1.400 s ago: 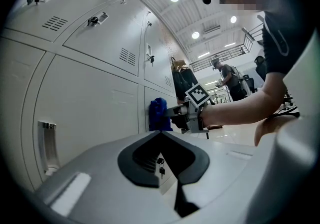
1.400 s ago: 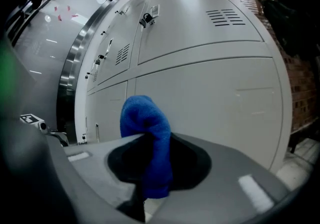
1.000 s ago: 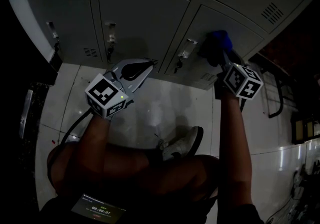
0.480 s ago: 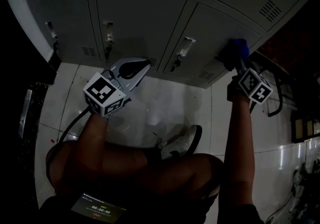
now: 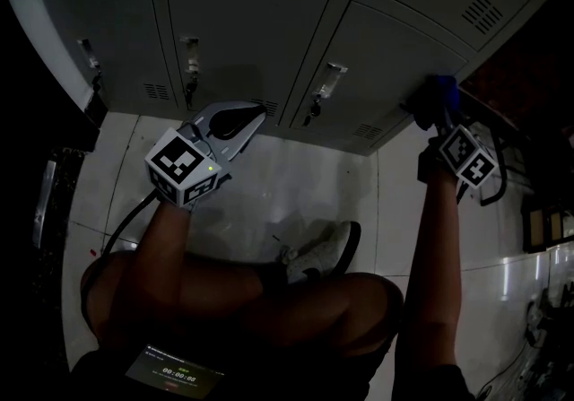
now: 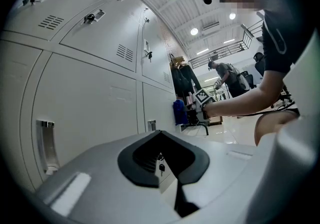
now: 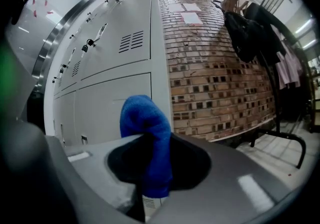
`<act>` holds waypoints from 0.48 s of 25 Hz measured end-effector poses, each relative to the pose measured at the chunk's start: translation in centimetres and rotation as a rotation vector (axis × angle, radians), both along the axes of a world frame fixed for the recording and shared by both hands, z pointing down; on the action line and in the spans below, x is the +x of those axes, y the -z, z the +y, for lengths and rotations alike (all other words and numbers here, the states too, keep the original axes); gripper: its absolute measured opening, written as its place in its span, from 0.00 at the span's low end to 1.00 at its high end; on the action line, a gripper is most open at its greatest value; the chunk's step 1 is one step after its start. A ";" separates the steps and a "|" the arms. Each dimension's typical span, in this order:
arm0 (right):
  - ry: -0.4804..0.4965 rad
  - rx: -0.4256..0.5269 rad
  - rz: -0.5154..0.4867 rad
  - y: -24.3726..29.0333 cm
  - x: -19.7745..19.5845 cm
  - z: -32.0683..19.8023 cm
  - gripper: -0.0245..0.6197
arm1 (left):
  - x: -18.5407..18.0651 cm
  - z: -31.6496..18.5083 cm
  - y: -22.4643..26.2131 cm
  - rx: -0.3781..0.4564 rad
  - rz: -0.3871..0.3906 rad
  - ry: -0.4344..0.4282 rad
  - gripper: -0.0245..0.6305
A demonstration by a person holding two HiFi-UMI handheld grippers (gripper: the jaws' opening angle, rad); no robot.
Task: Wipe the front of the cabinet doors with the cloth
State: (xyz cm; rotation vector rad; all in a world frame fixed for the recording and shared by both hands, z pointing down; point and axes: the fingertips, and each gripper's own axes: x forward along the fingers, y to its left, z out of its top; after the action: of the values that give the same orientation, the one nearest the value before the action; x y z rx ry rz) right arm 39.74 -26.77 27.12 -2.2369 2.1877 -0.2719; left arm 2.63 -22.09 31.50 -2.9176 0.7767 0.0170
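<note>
Grey doors (image 5: 242, 40) — your right gripper (image 5: 438, 110) clamps the cloth (image 5: 441, 90) at the rightmost door's edge; left gripper (image 5: 238, 121) closed, empty. Looks mid-wipe — next, sweep leftward.

Matt painted metal cabinet doors (image 5: 251, 40), fuzzy cloth (image 7: 147, 138), glossy floor (image 5: 296, 193).

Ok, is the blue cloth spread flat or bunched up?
Bunched up: the blue cloth is a wad clamped in the tongs of the right gripper, bulging past them, not lying flat.

Blue cloth (image 7: 145, 118) bunched in right gripper (image 7: 152, 168), seemingly touching grey cabinet doors' (image 5: 242, 40) lower right edge.
</note>
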 end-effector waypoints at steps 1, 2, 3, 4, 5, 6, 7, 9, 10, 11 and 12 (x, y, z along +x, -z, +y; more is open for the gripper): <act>0.001 0.001 0.001 0.0 0.0 0.1 0.16 | 0.0 0.0 0.0 0.000 0.000 0.000 0.05; 0.001 0.002 0.019 0.1 0.0 0.3 0.16 | 0.0 0.0 0.0 0.000 0.001 0.001 0.04; 0.002 0.004 0.037 0.1 0.0 0.5 0.16 | 0.0 0.0 0.0 0.000 0.002 0.001 0.05; 0.007 0.006 0.048 0.2 -0.4 0.8 0.16 | 0.0 0.0 0.0 -0.001 0.002 0.001 0.04; 0.018 0.010 0.054 0.3 -1.0 1.1 0.16 | 0.0 0.0 0.0 -0.002 0.003 0.001 0.04; 0.034 0.015 0.059 0.4 -1.9 1.4 0.16 | 0.0 0.0 0.0 -0.003 0.003 0.001 0.05; 0.057 0.023 0.064 0.6 -3.0 1.6 0.16 | 0.0 0.1 0.0 -0.003 0.004 0.000 0.05; 0.116 0.034 0.072 0.9 -5.6 1.7 0.16 | 0.0 0.1 0.1 -0.002 0.005 0.000 0.05; 0.148 0.036 0.071 1.0 -7.1 1.7 0.16 | 0.0 0.1 0.1 -0.002 0.006 0.000 0.05; 0.178 0.036 0.069 1.0 -8.6 1.6 0.16 | 0.0 0.1 0.1 -0.001 0.007 0.000 0.04; 0.207 0.034 0.068 0.9 -10.0 1.4 0.16 | 0.0 0.1 0.1 -0.001 0.006 -0.001 0.04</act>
State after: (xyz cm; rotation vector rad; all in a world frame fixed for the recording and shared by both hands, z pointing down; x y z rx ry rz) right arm 29.73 -25.35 26.17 -2.0336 2.4416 -0.1589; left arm 2.67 -21.97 31.38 -2.9198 0.7771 0.0262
